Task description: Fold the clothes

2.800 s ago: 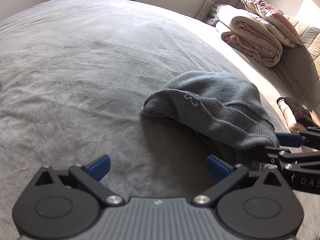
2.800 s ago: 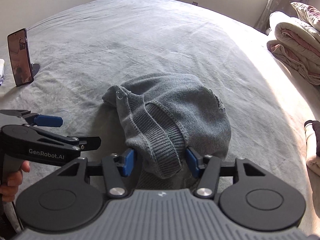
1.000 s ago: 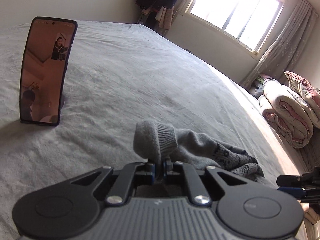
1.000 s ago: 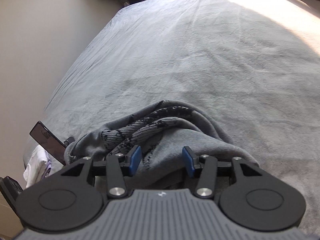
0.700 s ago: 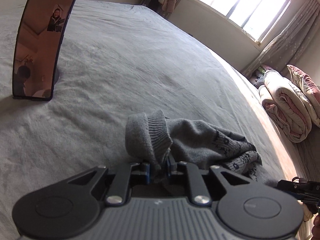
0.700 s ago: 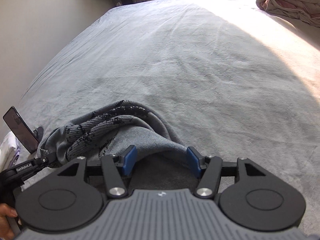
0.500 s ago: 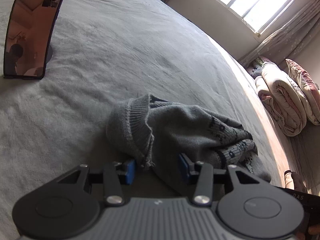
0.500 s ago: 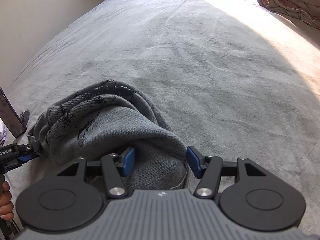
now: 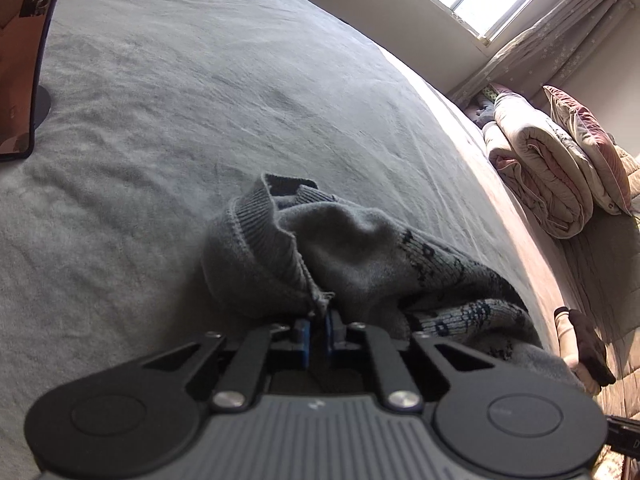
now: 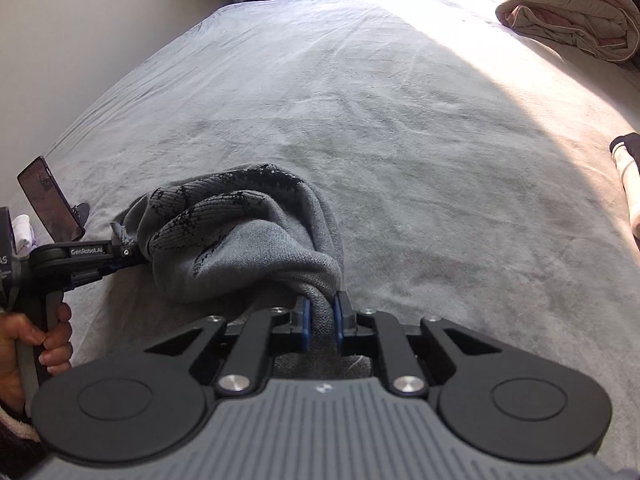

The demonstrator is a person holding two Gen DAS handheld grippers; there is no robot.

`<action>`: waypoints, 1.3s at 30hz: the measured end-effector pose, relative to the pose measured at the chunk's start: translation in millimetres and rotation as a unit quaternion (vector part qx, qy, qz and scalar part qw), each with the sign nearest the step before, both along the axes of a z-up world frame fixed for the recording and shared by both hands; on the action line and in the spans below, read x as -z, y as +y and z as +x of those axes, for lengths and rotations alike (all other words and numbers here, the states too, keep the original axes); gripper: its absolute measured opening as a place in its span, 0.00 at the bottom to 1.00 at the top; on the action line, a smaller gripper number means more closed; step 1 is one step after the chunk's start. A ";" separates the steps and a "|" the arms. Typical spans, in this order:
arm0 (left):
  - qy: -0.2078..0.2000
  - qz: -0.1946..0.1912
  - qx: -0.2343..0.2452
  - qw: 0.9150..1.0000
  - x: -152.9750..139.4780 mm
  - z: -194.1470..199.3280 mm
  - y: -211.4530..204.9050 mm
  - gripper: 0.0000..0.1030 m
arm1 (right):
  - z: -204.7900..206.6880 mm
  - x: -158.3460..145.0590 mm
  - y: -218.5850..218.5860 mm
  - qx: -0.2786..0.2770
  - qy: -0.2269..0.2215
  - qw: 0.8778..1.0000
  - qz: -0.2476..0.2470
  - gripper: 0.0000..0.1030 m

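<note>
Since 0.5 s ago both sets of jaws have gone from spread to pinched on cloth. The crumpled grey knitted sweater with dark patterned bands (image 9: 360, 264) lies bunched on the grey plush bedspread (image 9: 180, 112), near its close edge. Left gripper (image 9: 317, 330): blue pads nearly together, a frayed ribbed hem corner caught between them. Right gripper (image 10: 320, 322): blue pads narrow, clamped on a thick fold of the sweater's plain side. In the right wrist view the left gripper holds the garment's far-left edge, a hand (image 10: 28, 344) on its handle. Around: upright dark smartphone on a round stand (image 9: 24, 60) at left, well apart; rolled beige-pink quilt (image 9: 540, 176) and maroon pillow (image 9: 588, 140) far right; a cream-and-dark folded item (image 9: 580, 344) near the right edge.
</note>
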State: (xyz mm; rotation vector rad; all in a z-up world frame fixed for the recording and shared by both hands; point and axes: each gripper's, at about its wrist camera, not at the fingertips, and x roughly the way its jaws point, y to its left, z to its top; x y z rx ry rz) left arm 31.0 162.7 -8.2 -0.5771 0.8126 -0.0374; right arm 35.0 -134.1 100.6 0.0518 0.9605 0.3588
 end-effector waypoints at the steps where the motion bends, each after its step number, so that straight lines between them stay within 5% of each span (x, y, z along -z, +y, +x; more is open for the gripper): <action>1: -0.004 0.001 0.002 1.000 -1.7 -0.8 0.1 0.06 | -11.7 -3.7 -2.0 -0.002 0.003 1.000 -0.002 0.13; 17: 0.012 0.011 0.022 1.000 6.1 -10.6 23.0 0.05 | -128.9 17.9 60.1 -0.147 0.106 0.983 0.013 0.09; 23: 0.036 0.012 0.027 0.999 14.4 -9.1 23.1 0.06 | -113.5 6.3 69.0 -0.191 0.105 0.975 0.033 0.17; 25: 0.040 0.008 0.023 0.999 14.2 -8.2 23.7 0.10 | -102.5 -4.8 62.7 -0.183 0.088 0.978 0.045 0.40; 27: 0.044 -0.004 0.014 0.999 14.8 -7.3 25.9 0.15 | -89.2 -14.7 52.8 -0.162 0.058 0.983 0.055 0.48; 39: 0.051 -0.042 -0.013 0.998 19.3 -6.4 36.7 0.19 | 24.1 12.5 21.3 -0.050 0.012 0.997 0.058 0.48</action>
